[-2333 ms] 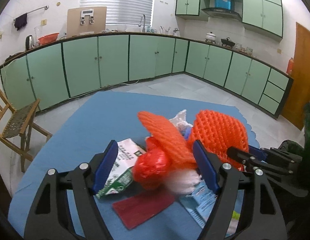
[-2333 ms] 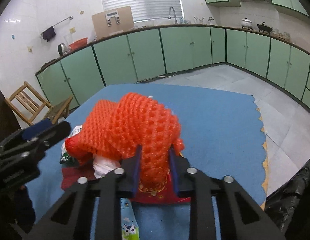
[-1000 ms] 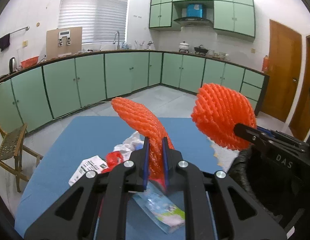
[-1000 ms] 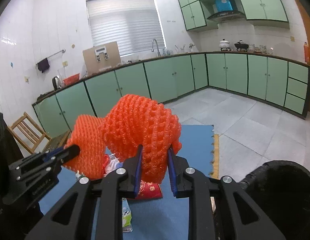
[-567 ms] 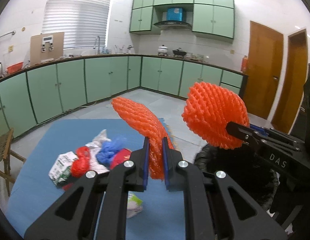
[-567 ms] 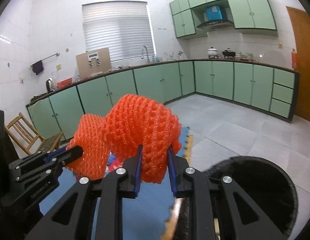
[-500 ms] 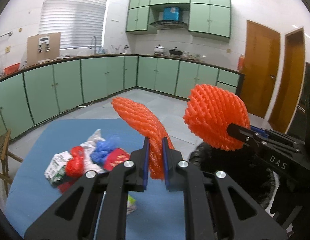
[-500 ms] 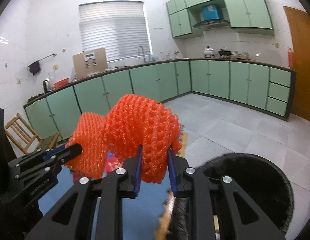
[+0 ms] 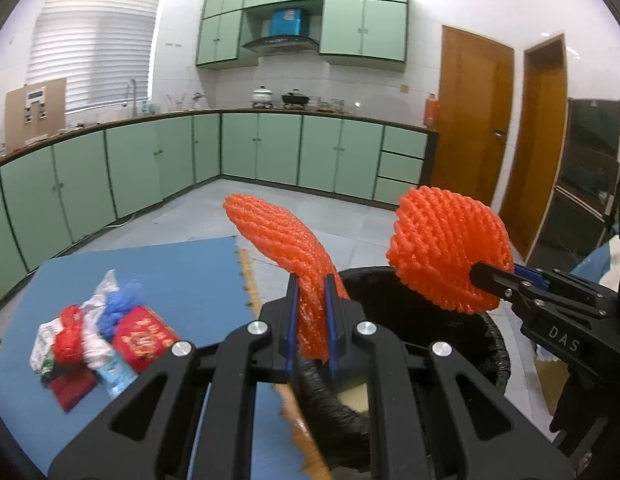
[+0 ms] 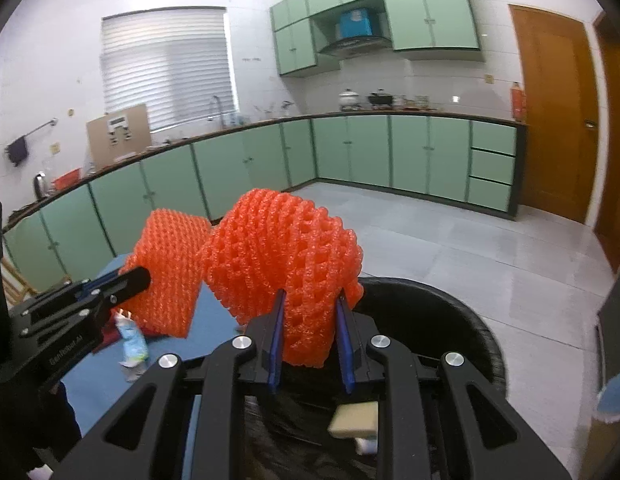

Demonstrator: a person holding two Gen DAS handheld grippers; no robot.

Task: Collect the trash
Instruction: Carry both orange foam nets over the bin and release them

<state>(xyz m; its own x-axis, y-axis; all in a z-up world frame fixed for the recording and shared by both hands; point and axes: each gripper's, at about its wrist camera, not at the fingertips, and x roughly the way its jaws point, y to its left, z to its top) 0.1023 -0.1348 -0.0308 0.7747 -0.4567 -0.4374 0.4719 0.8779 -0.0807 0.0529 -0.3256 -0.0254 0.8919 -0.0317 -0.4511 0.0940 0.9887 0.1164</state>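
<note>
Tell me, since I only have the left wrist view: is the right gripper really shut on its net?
Observer: Yes. In the right wrist view the right gripper has both blue pads pressed against the lower end of the net.
Operator: Is it over the bin?
Observer: It looks so. The rim of the bin curves past the fingertips, and its black inside fills the view below them.
</note>
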